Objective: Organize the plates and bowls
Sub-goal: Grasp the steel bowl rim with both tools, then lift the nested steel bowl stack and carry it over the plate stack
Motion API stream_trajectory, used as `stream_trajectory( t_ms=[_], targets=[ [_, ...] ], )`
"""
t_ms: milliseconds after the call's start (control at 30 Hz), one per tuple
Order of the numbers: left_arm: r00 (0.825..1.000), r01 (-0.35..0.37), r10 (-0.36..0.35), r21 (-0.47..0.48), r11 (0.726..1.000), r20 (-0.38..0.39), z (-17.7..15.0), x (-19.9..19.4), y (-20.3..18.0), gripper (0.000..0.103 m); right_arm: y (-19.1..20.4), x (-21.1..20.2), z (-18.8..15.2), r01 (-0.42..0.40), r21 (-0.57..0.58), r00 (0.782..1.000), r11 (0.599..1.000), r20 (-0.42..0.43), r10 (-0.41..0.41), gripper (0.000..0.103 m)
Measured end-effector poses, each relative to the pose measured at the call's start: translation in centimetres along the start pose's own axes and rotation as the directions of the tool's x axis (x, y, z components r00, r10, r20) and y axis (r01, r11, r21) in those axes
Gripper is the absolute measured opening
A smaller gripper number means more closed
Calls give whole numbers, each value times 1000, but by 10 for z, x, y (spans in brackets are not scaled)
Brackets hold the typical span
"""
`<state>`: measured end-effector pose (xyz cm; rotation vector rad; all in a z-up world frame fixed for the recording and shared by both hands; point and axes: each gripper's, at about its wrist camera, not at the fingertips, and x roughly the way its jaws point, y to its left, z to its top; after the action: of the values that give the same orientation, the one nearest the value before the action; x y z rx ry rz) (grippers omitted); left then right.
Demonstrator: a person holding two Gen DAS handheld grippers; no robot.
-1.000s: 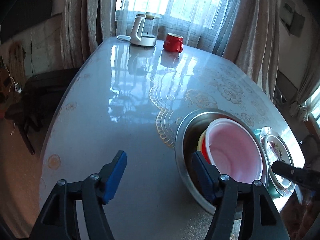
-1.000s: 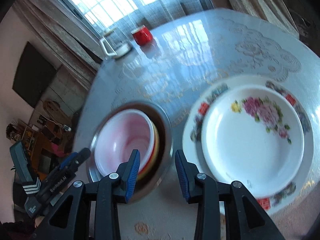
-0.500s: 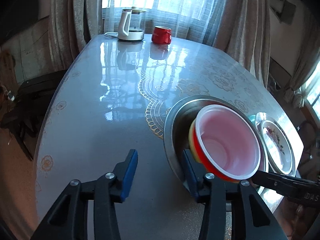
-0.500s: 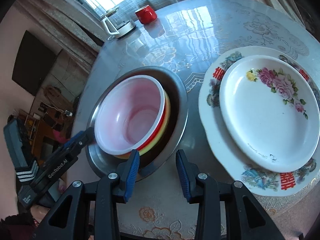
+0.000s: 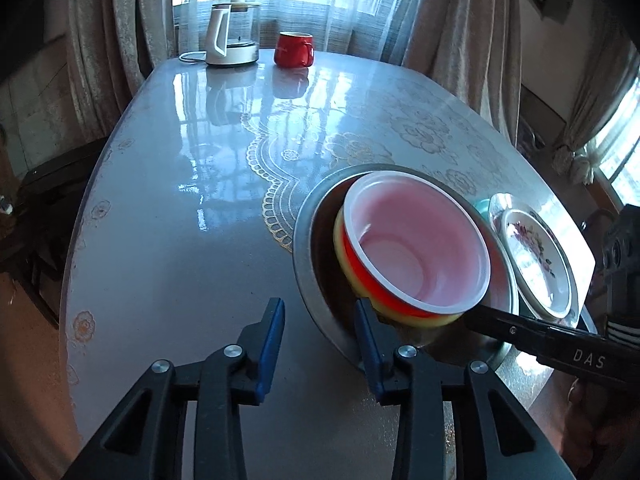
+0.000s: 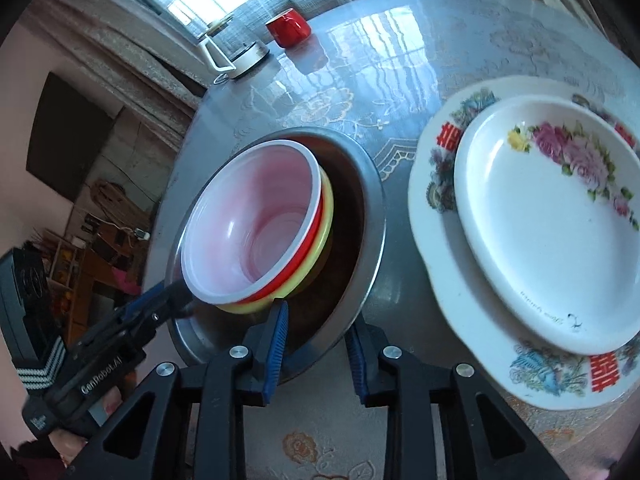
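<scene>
Wide steel basin [image 6: 360, 248] holds nested red-and-yellow plastic bowls [image 6: 256, 232], beside flowered plates [image 6: 552, 216]. Left gripper [image 5: 320, 344] and right gripper [image 6: 316, 344] straddle basin's near rim, jaws just closing, part-open, not visibly clamped. Seat pads fully on rim, grip evenly, keep basin level.

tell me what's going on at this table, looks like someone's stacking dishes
A person with a hand-held gripper in each hand is sorting dishes on a glossy table. Both straddle the near rim of a wide steel basin holding a tilted stack: a red plastic bowl with a pale lining nested in a yellow bowl. The left gripper and right gripper have just been closing on that rim; neither visibly clamps it. A small floral plate sits on a larger patterned plate nearby.
</scene>
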<state>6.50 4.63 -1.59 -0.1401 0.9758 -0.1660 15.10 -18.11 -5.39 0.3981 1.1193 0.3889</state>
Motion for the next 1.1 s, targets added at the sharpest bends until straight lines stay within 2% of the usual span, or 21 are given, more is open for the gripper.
stream_trajectory(
  t_ms=[333, 467, 767, 967, 1100],
  targets=[
    [997, 53, -53, 4, 999, -47, 0, 11, -2, 37, -2, 4, 1, -1, -6, 1000, 1000, 17, 1, 28],
    [997, 71, -72, -15, 997, -42, -2, 12, -2, 29, -2, 6, 2, 4, -1, 1000, 1000, 20, -4, 28],
    [999, 34, -34, -5, 999, 11, -8, 9, -6, 29, 2, 6, 0, 21, -48, 998, 999, 52, -18, 27],
    [999, -25, 24, 29, 999, 43, -10, 8, -15, 29, 7, 5, -2, 52, -75, 996, 996, 72, -46, 26],
    [996, -70, 66, 49, 996, 65, -10, 6, -19, 29, 6, 4, -4, 44, -69, 997, 997, 73, -39, 24]
  ],
)
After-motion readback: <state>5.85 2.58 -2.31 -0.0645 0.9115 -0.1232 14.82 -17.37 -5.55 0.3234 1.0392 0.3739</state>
